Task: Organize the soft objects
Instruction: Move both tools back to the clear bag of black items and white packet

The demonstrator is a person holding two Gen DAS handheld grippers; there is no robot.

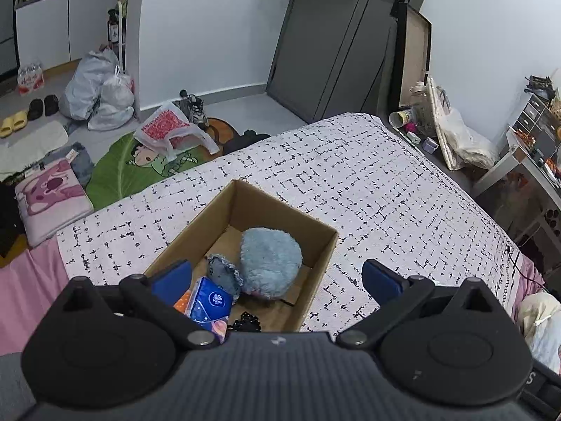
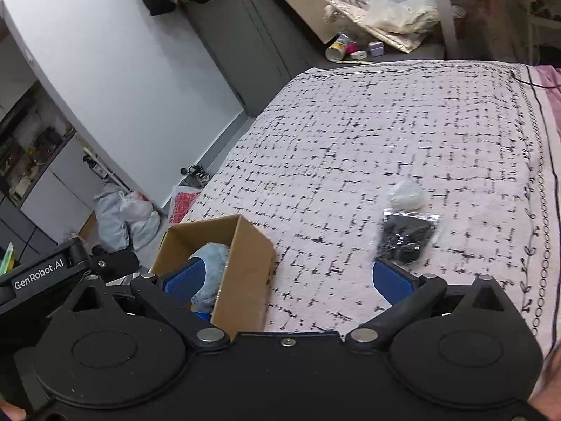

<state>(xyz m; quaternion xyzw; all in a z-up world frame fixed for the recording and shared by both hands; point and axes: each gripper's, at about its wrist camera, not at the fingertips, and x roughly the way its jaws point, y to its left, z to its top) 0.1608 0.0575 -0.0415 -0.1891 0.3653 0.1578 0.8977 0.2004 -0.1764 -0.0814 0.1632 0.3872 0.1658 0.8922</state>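
box (image 1: 317,258): we see blue plush (image 1: 271,263), tissue pack (image 1: 210,301), denim piece (image 1: 224,275) inside
left tongs (image 1: 277,277): wide open, empty
right tongs (image 2: 287,280): wide open, empty

A cardboard box (image 1: 317,245) stands on the bed (image 1: 385,182). In it a plush toy (image 1: 271,261) lies behind a tissue pack (image 1: 210,303). To the box's right on the bed, a bagged item (image 2: 406,235) lies before a small bundle (image 2: 406,194).

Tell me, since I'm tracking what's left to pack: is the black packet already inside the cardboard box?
No, the black packet lies on the bedspread, apart from the cardboard box.
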